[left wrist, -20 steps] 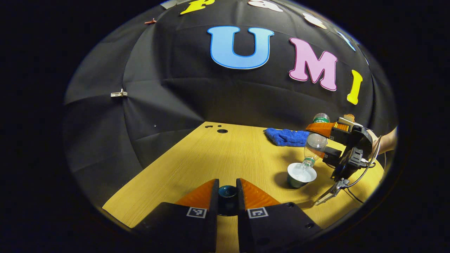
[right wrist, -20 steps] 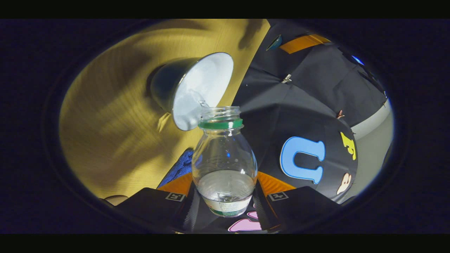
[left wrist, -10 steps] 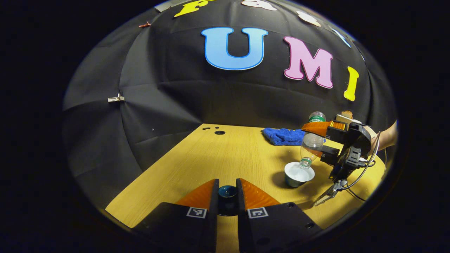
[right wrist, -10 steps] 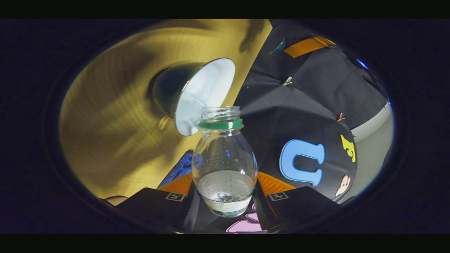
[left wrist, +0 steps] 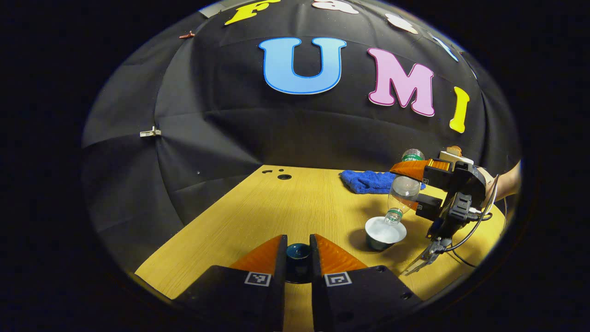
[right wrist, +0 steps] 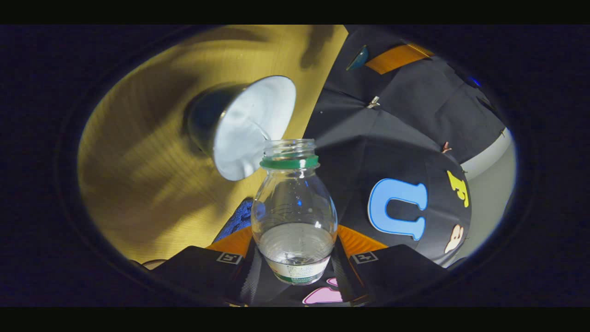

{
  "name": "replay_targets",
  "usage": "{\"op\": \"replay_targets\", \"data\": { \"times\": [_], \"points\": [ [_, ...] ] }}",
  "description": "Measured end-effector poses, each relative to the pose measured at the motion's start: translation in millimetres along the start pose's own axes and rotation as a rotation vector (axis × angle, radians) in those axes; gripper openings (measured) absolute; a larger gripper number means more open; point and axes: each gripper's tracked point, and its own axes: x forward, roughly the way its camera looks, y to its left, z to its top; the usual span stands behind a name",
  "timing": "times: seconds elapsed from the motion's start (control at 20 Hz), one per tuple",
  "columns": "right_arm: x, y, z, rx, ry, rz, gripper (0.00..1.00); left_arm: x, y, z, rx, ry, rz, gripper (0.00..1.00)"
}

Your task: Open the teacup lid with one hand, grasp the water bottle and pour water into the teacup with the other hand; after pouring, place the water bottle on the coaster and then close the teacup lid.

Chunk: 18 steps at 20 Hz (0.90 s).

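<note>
The left gripper (left wrist: 298, 258) is closed on the dark teal ceramic lid (left wrist: 297, 252). The right gripper (right wrist: 295, 258) clamps the clear plastic water bottle (right wrist: 294, 221), tilted over the white-lined teacup (right wrist: 251, 127); pouring is underway. Coaster placement and closing the lid remain.

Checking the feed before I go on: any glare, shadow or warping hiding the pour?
Right gripper view: teacup interior glares white, table streaked with soft shadows, water bottle sharp. Left gripper view: fisheye bends the table edge, cup casts a shadow.
</note>
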Motion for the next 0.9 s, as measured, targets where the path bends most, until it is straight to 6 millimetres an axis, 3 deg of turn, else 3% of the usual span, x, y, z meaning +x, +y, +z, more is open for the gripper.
{"op": "replay_targets", "data": {
  "times": [0.25,0.45,0.65,0.9],
  "points": [
    [-9.4,-15.5,-18.2,0.144,0.058,0.008,0.71,-1.3,-3.2,7.9,-0.025,-0.009,0.03,0.28],
    [-23.1,-19.9,-41.1,0.368,0.135,0.052,0.68,-4.3,-7.3,17.9,-0.031,-0.022,0.059,0.28],
    [-42.8,-20.8,-69.7,0.648,0.241,0.094,0.71,-8.2,-17.9,33.6,-0.039,-0.04,0.07,0.28],
    [-61.1,-16.4,-121.0,1.036,0.405,0.128,0.71,-12.6,-38.0,61.3,-0.099,-0.068,0.056,0.28]
  ]
}}
